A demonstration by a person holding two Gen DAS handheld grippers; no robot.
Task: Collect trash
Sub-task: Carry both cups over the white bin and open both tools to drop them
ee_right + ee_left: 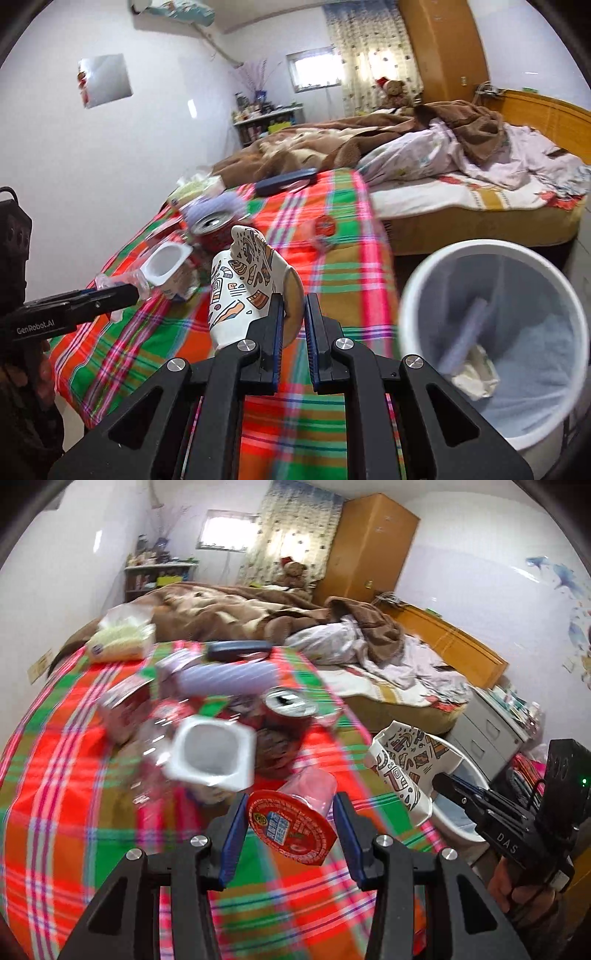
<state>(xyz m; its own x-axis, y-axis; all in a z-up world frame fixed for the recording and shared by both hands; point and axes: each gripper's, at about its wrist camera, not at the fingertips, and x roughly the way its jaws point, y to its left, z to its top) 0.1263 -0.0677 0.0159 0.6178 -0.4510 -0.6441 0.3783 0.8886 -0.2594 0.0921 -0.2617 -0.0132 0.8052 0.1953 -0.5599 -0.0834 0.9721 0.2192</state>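
My left gripper [291, 827] is shut on a clear plastic cup with a red lid [291, 823], held above the plaid tablecloth [74, 775]. In the right wrist view this gripper [135, 291] shows at the left with clear plastic at its tips. My right gripper [295, 314] is shut on the wall of a crushed patterned paper cup [240, 288]; the same cup [402, 771] and gripper [443, 781] appear at the right of the left wrist view. A white bin [406, 295] holding crumpled paper stands beside the table, right of the paper cup.
On the table lie a red drink can [291, 709], a white yoghurt pot [214, 753], a tissue pack [122, 635], a dark flat case [238, 650] and wrappers. A blurred red-and-clear thing [325, 225] sits farther back. A bed [461, 192] lies beyond, a drawer cabinet [487, 734] right.
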